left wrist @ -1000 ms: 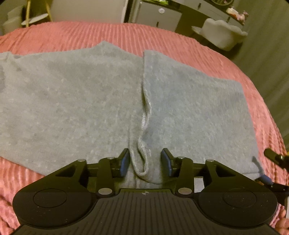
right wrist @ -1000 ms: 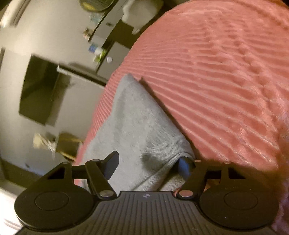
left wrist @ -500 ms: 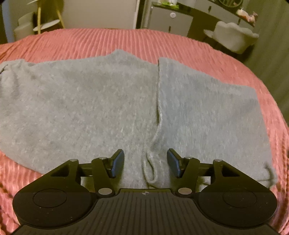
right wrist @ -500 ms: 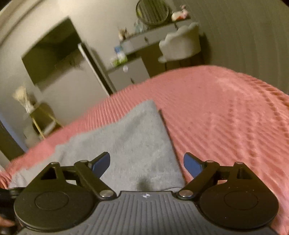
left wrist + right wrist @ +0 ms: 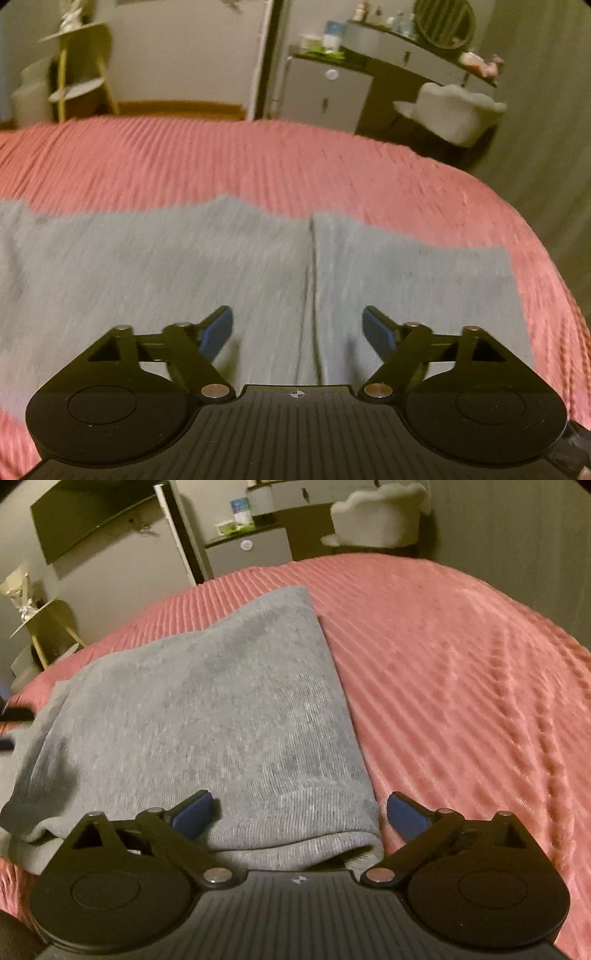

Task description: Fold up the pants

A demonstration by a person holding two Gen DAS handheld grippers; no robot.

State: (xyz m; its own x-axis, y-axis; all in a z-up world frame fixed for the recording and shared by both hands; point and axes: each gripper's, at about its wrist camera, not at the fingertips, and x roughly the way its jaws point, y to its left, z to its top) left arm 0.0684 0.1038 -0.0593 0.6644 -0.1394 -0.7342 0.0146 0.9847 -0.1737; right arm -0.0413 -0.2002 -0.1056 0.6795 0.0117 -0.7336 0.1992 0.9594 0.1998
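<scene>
Both grippers have let go of the pants (image 5: pixel 184 266), jaws wider.

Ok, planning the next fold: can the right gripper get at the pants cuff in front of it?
Probably yes: the right gripper is open, the grey pants cuff lies between its fingers, nothing on top.

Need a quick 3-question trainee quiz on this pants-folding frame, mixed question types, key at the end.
1. True or false: the left gripper is shut on the grey pants.
2. In the right wrist view, the right gripper is: A) shut on the cuff B) open, its fingers either side of the pants' end C) out of view.
3. Fill in: the pants lie on a ___ ribbed bedspread.

Key: 1 false, both grippers are open; 2 B; 3 pink.
</scene>
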